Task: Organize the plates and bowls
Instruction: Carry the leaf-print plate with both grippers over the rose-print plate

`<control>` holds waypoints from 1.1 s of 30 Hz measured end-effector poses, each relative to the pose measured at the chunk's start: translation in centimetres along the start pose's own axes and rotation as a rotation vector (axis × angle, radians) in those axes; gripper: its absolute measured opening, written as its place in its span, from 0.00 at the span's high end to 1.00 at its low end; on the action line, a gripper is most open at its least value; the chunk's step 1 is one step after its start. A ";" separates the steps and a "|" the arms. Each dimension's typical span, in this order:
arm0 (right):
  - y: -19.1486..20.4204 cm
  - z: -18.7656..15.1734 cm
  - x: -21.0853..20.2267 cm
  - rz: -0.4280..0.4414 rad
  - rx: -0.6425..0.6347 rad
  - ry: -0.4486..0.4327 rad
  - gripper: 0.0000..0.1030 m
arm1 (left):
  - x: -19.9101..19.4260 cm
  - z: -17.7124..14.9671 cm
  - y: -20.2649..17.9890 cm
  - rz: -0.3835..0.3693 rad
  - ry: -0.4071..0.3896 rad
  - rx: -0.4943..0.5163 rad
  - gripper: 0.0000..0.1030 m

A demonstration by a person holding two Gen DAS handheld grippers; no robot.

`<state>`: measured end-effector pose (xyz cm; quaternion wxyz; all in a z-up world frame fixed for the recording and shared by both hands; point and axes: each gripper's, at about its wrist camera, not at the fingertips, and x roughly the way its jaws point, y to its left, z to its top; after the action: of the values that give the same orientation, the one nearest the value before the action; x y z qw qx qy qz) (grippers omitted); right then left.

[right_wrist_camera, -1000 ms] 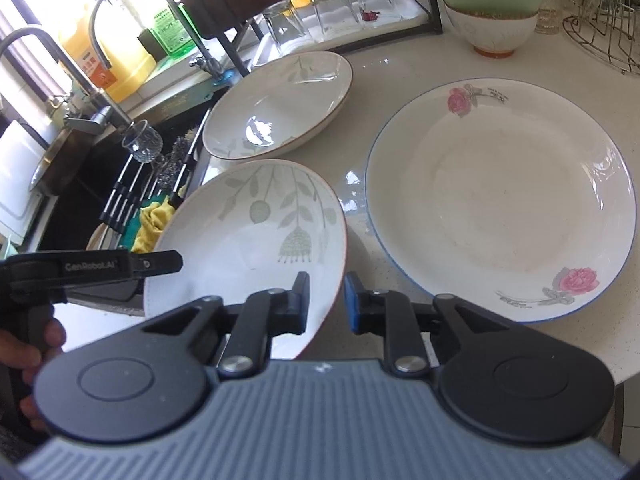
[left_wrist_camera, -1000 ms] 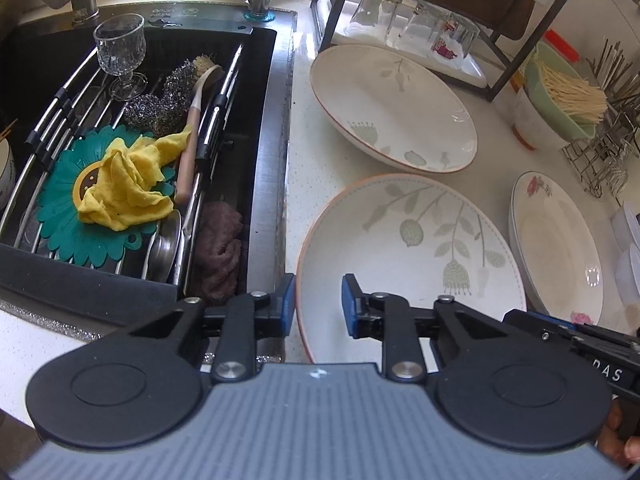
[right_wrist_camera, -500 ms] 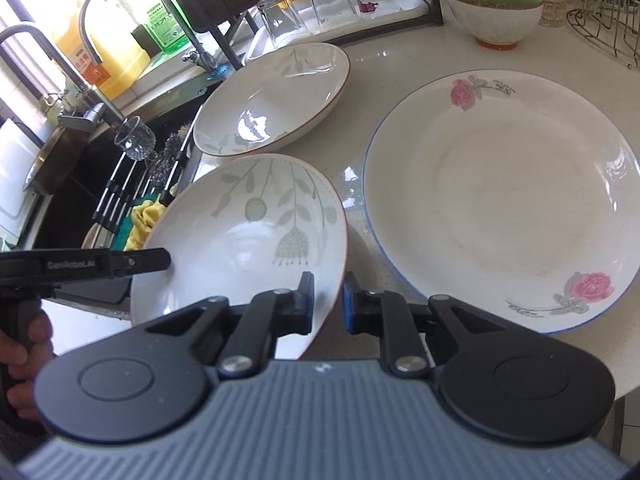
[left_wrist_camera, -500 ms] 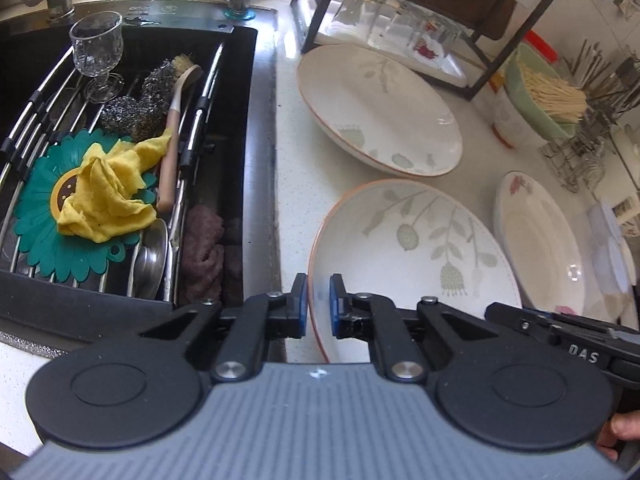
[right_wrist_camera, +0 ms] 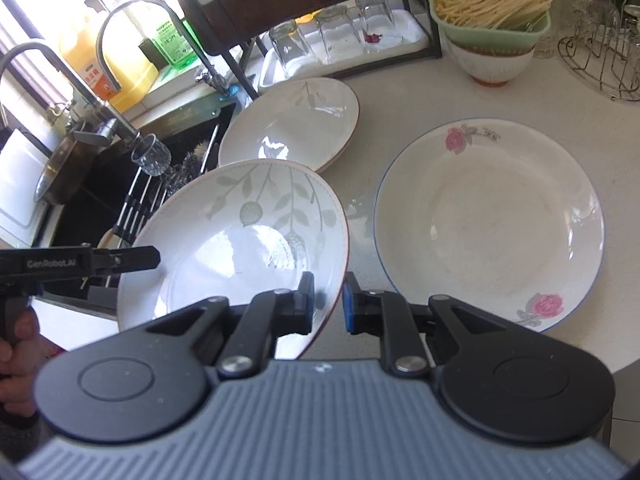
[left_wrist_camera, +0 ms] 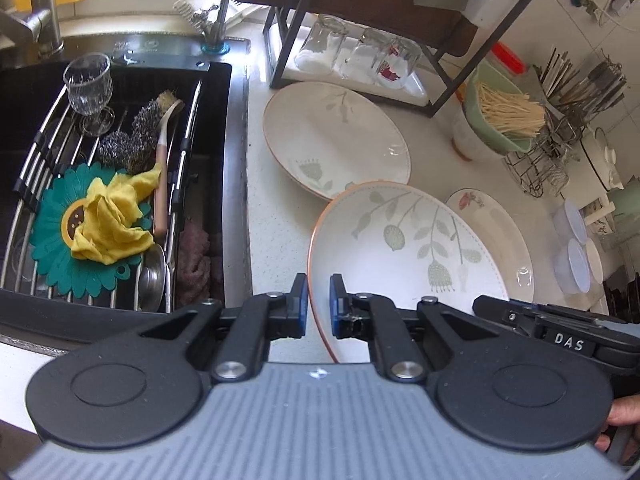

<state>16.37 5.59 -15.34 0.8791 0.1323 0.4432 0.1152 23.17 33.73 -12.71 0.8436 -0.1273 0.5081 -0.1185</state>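
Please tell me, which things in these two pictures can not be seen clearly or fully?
- Near rim of the lifted leaf-patterned bowl: both views, covered by the left gripper and right gripper.
- Whether it still touches the second leaf-patterned bowl: undecidable, rims overlap.
- Rose-patterned flat plate: left view, partly behind the lifted bowl.
- White footed bowl: inside hidden by the green noodle colander.
- Green bottle's label: too small.
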 end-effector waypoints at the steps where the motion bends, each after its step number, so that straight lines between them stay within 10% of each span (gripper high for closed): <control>1: 0.0 0.1 -0.4 -0.005 0.000 -0.005 0.83 | -0.2 0.1 -0.4 -0.002 0.002 0.001 0.88; 19: -6.1 4.3 -3.1 0.034 -0.073 -0.013 0.83 | 1.2 2.5 -8.1 0.020 -0.029 -0.049 0.88; 33: -13.4 5.7 -1.5 0.047 -0.086 0.030 0.83 | 7.8 2.1 -12.9 0.057 0.093 -0.068 0.88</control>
<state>21.25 -8.22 -15.51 0.8744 0.1031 0.4475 0.1568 27.64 19.22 -13.88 0.8172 -0.1360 0.5538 -0.0829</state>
